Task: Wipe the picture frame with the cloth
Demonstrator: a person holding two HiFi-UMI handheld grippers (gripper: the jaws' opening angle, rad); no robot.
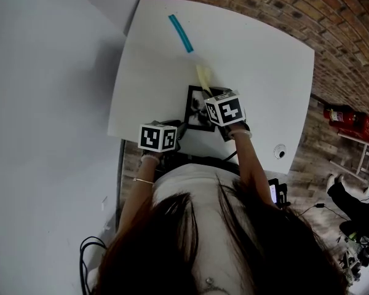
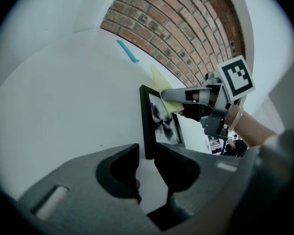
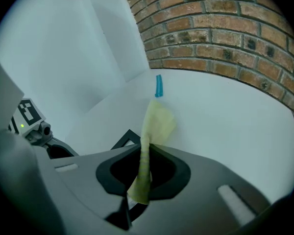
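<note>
A black picture frame (image 1: 193, 107) with a dark print lies on the white table (image 1: 258, 66), close to its near edge. My left gripper (image 1: 182, 128) is shut on the frame's near left corner (image 2: 148, 146). My right gripper (image 1: 206, 97) hovers over the frame's far end, shut on a pale yellow cloth (image 1: 203, 77). In the left gripper view the cloth (image 2: 170, 105) rests on the frame's far part (image 2: 161, 124) under the right gripper (image 2: 167, 95). The right gripper view shows the cloth (image 3: 156, 124) standing up from between the jaws, and one frame corner (image 3: 128, 137) below it.
A blue strip (image 1: 181, 32) lies at the table's far end, beyond the cloth. A brick wall (image 3: 220, 28) backs the table, with a white wall at the left. On the brick floor at the right lies a red extinguisher (image 1: 347, 119). A round fitting (image 1: 280, 152) marks the table's near right corner.
</note>
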